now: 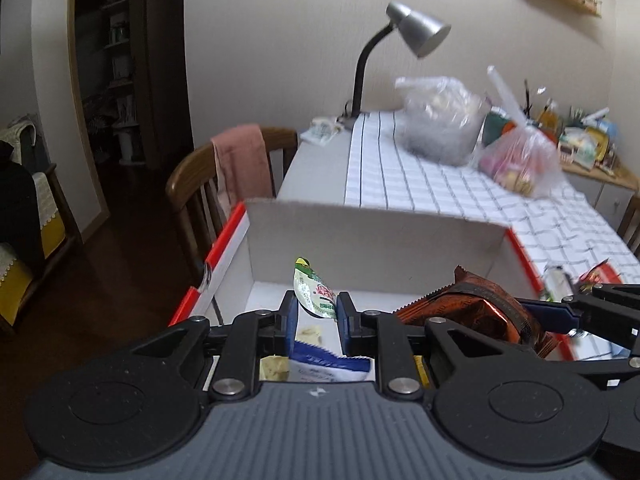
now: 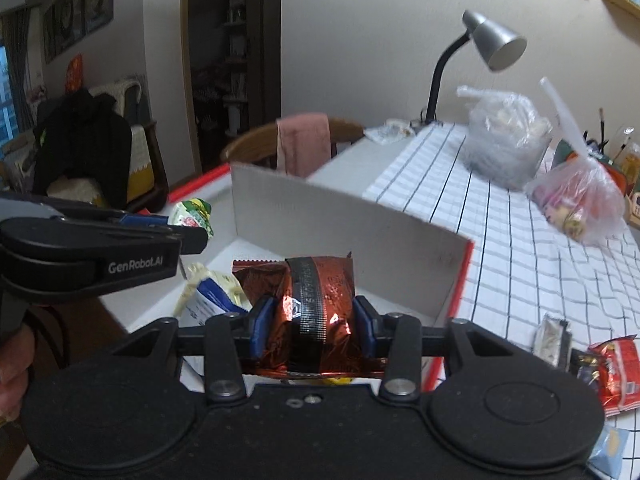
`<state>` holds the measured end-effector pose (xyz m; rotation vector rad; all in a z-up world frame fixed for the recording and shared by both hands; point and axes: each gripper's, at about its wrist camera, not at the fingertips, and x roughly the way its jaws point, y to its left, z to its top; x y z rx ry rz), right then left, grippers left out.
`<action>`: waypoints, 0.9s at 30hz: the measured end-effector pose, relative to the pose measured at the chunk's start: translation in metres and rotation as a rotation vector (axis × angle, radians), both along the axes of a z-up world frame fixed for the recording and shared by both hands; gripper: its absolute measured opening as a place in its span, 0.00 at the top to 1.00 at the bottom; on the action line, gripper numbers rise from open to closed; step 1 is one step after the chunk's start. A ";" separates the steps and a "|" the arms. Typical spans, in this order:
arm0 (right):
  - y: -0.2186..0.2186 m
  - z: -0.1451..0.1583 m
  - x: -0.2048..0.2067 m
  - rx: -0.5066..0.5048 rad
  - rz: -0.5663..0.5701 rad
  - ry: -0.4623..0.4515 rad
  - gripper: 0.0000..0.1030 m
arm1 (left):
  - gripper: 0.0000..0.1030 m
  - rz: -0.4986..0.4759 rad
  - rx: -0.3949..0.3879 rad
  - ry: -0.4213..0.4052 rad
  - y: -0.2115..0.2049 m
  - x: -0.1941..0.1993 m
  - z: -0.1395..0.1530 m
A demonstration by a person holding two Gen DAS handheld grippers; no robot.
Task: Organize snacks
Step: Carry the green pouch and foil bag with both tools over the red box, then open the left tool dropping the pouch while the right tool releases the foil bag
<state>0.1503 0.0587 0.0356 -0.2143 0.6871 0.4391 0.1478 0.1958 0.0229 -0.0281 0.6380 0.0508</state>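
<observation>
**Both packets over the box: lower, then let go**

The left gripper (image 1: 316,312) is clamped on a small green-and-white packet (image 1: 314,290); the right gripper (image 2: 316,326) is clamped on a shiny brown packet (image 2: 316,296). Both hang above the open white box (image 1: 360,220), where a blue-and-white packet (image 1: 328,364) already lies. Best to bring each down near the floor of the box, into bare space, before parting the jaws. More snacks wait on the checked tablecloth (image 2: 520,264), among them a red packet (image 2: 614,368).
</observation>
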 end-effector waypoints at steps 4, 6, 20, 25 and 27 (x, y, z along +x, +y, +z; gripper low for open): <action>0.007 -0.011 0.005 -0.023 0.004 0.029 0.60 | 0.80 -0.008 0.009 0.052 0.005 0.011 -0.015; 0.008 -0.014 0.004 -0.023 0.009 0.043 0.60 | 0.80 -0.011 0.014 0.074 0.005 0.015 -0.021; 0.006 -0.026 0.005 -0.034 0.003 0.083 0.58 | 0.80 -0.053 0.033 0.152 -0.005 0.018 -0.039; -0.002 -0.019 0.003 -0.016 0.002 0.081 0.52 | 0.80 -0.061 0.030 0.140 -0.006 0.010 -0.034; -0.007 -0.014 0.001 0.003 0.006 0.079 0.49 | 0.79 -0.066 0.032 0.130 -0.008 0.007 -0.030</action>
